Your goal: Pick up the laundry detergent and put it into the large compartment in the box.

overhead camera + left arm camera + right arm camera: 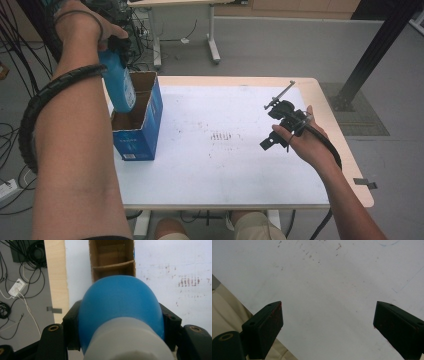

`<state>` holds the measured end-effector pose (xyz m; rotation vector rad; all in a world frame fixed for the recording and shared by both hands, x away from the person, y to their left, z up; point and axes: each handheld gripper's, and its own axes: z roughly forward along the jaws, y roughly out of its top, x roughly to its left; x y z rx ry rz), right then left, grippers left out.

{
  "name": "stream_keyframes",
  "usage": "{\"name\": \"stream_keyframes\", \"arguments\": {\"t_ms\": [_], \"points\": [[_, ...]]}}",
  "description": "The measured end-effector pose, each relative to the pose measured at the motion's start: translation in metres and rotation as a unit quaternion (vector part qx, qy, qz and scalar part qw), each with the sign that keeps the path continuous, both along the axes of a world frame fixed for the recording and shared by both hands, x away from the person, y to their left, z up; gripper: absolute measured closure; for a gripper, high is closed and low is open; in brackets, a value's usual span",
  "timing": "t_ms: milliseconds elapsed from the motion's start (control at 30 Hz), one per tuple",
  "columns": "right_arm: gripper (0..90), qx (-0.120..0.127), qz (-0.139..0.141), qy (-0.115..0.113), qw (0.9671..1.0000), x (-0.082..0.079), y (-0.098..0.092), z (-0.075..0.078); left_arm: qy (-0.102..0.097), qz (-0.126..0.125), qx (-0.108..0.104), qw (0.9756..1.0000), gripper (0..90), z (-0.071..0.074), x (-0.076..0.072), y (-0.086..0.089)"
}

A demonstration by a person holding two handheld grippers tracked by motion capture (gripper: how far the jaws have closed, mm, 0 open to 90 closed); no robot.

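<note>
High view shows a white table (235, 165) with a pale wood edge, and some small dark marks (222, 136) near its middle. The floor around it is grey. Black cables (15, 65) lie at about 9 o'clock, and the legs of another table (212, 45) stand at 12 o'clock.

A blue cardboard box (142, 132) stands open at the table's 9 o'clock side. It looks brown inside — what is in it cannot be seen.

The left gripper (120, 322) squeezes a blue bottle (119, 82) tight between its black jaws. The bottle hangs over the box's open top, and its low end dips just inside.

The right gripper (280, 125) floats above the table at 3 o'clock — its jaws are spread wide with nothing between them.
</note>
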<state>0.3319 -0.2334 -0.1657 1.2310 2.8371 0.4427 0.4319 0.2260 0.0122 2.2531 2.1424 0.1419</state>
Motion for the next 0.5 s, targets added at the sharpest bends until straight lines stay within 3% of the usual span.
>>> {"name": "stream_keyframes", "arguments": {"t_ms": [500], "points": [[9.2, 0.0, -0.004, 0.002, 1.0, -0.002, -0.003, -0.002, 0.017, -0.006, -0.002, 0.9998, 36.9, -0.046, 0.007, 0.005]]}}
